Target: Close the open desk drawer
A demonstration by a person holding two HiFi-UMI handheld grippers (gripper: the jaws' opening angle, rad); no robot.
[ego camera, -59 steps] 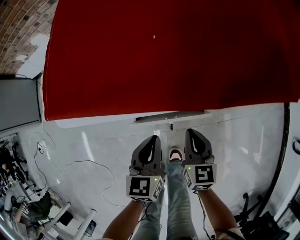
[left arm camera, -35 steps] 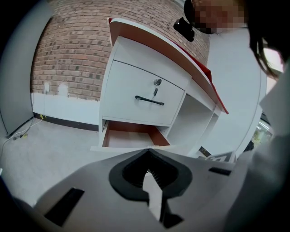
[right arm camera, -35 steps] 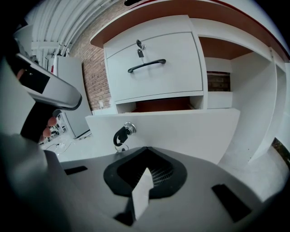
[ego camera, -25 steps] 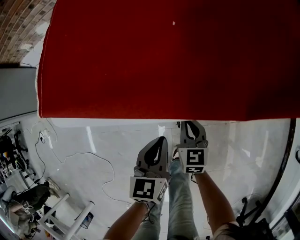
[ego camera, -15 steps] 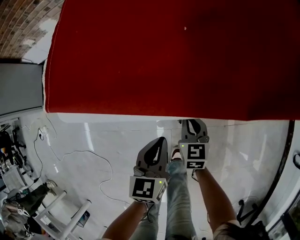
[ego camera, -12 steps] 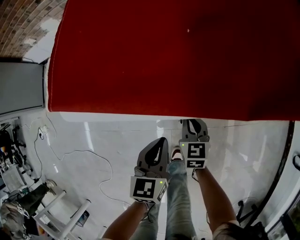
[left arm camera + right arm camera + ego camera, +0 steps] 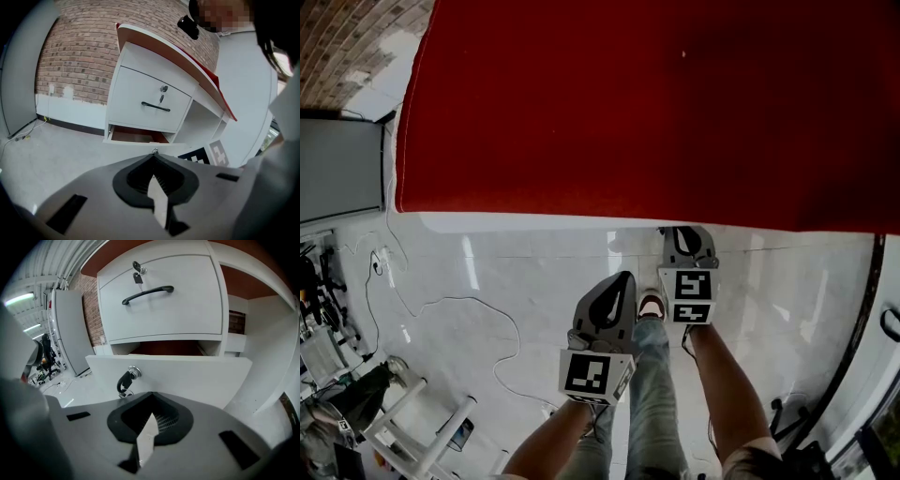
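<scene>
Just before the open drawer (image 7: pixel 197 376), the right hand-held gripper (image 7: pixel 151 394), closed and empty, seemingly touches its front.

Brick wall (image 7: pixel 79 51) taken as reference; we note a white band along its foot. Glossy white floor (image 7: pixel 525 272) runs out from the wall, with a thin white cable (image 7: pixel 441 303) trailing across it. Grey cabinet (image 7: pixel 337 169) stands just beside the wall. Strip lights (image 7: pixel 18 298) glow overhead.

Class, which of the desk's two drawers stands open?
The lower drawer: its front is pulled forward, leaving a gap behind it. The upper drawer, with the black handle, sits shut.
</scene>
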